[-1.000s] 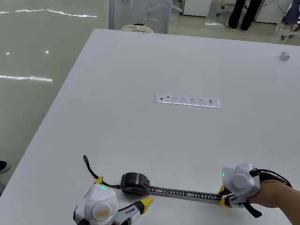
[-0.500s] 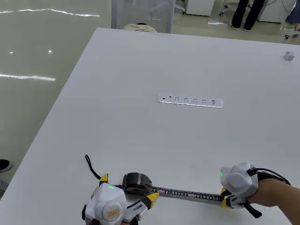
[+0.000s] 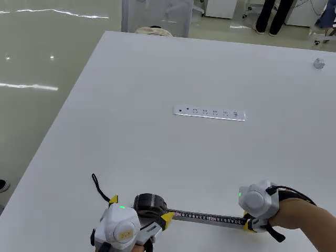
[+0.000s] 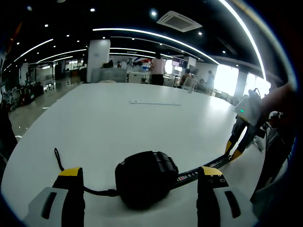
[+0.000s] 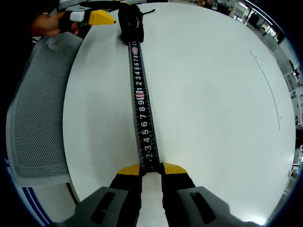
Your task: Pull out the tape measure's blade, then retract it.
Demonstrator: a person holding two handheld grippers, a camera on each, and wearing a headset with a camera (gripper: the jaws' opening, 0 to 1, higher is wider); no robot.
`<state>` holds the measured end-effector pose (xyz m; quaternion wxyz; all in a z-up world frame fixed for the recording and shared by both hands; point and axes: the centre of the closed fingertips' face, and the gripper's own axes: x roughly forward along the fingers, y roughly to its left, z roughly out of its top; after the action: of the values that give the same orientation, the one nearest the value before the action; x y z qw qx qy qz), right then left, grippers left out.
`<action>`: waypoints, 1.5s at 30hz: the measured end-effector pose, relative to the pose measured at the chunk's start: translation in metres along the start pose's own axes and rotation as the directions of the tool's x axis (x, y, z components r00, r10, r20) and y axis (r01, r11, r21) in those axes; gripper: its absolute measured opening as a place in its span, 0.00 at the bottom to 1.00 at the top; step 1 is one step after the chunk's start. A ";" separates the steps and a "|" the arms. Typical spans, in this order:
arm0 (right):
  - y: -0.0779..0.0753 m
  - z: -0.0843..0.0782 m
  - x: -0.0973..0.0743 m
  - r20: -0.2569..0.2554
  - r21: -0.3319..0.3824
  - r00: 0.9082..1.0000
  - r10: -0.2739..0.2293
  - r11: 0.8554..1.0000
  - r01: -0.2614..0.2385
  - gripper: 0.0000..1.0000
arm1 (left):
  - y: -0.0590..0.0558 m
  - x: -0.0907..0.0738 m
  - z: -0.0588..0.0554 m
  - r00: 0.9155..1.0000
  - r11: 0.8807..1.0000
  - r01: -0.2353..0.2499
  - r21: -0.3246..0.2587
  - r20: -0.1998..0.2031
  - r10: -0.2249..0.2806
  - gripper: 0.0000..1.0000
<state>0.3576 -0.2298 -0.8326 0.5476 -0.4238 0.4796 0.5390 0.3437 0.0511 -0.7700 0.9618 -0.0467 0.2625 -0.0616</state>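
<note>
We are noting the tape measure's case point(image 4: 144, 177) lying on the bench point(image 3: 157, 79) between the wide-open jaws of the left hand-held gripper point(image 4: 141, 173), the right hand-held gripper point(image 5: 151, 168) pinching the tip of the extended blade point(image 5: 141, 104).

Left tool point(image 4: 140, 173) jaws spread wide, right tool point(image 5: 151, 168) jaws pinched together

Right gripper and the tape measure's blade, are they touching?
Touching. In the right gripper view, the right gripper has its jaws pinched shut on the tip of the blade.

Bright, even overhead light; fisheye-warped edges.
</note>
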 end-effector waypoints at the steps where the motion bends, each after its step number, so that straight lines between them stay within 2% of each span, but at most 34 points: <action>1: 0.000 0.000 0.000 0.000 0.001 1.000 -0.001 1.000 0.001 0.15 | 0.000 0.001 0.000 1.000 1.000 -0.001 0.000 -0.001 0.001 0.96; 13: 0.000 0.000 0.000 0.006 0.013 1.000 -0.008 1.000 0.008 0.15 | -0.008 0.011 -0.002 1.000 0.999 0.006 0.037 -0.002 -0.006 0.89; 23: 0.000 0.000 -0.001 0.003 0.016 1.000 -0.010 1.000 0.009 0.15 | -0.005 0.019 0.004 1.000 1.000 -0.011 0.004 -0.003 0.011 0.83; 31: 0.000 0.001 -0.001 0.010 0.026 1.000 -0.011 1.000 0.010 0.15 | -0.003 0.022 -0.006 0.999 1.000 -0.026 -0.003 -0.028 0.026 0.78; 38: 0.000 0.000 0.000 0.012 0.030 1.000 -0.013 0.999 0.013 0.15 | -0.005 0.023 -0.007 0.999 1.000 -0.022 -0.016 -0.037 0.021 0.72; 42: 0.000 0.000 -0.001 0.013 0.033 1.000 -0.014 0.999 0.014 0.15 | -0.005 0.025 -0.011 0.998 1.000 -0.019 -0.020 -0.061 0.018 0.67; 45: 0.000 0.000 0.000 0.014 0.036 1.000 -0.016 0.999 0.015 0.15 | -0.011 0.026 -0.011 0.998 1.000 -0.002 0.009 -0.061 0.003 0.62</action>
<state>0.3579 -0.2297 -0.8326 0.5627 -0.4138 0.4818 0.5291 0.3593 0.0358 -0.7909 0.9537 -0.0403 0.2913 -0.0629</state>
